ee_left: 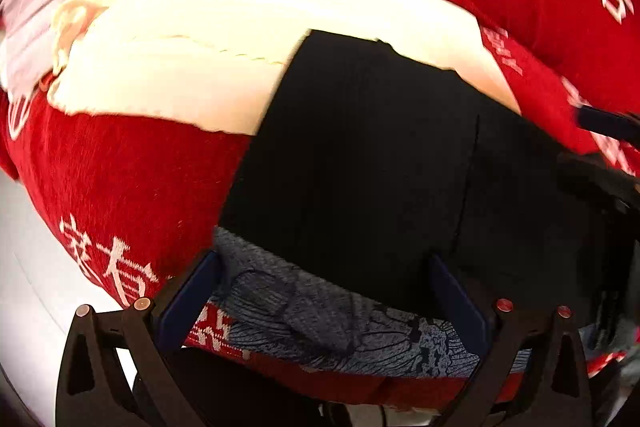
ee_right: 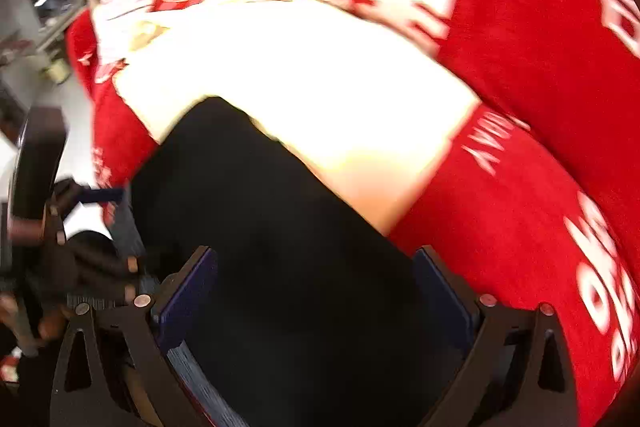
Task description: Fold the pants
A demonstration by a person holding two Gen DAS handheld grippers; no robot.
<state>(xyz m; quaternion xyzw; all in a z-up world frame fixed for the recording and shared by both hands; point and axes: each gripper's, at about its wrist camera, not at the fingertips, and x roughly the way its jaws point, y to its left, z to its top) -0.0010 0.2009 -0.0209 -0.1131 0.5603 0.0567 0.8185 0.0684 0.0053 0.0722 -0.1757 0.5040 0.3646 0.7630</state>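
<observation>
Pants [ee_left: 380, 163], black and flat, lie on a red blanket [ee_left: 120, 179] beside a cream cloth [ee_left: 224, 39], their far edge straight. Left gripper [ee_left: 328, 291] and right gripper [ee_right: 316, 283] both hover released above them; 2 grey patterned folds show at the near hem.

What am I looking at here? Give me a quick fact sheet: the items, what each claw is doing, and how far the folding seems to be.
garment: black pants, lying flat
under it: red blanket with white characters; cream cloth beyond
nearby: grey patterned fabric at the pants' near edge
left claw: open, over the pants' near edge
right claw: open, pants between its fingers
sharpness: right view blurred
</observation>
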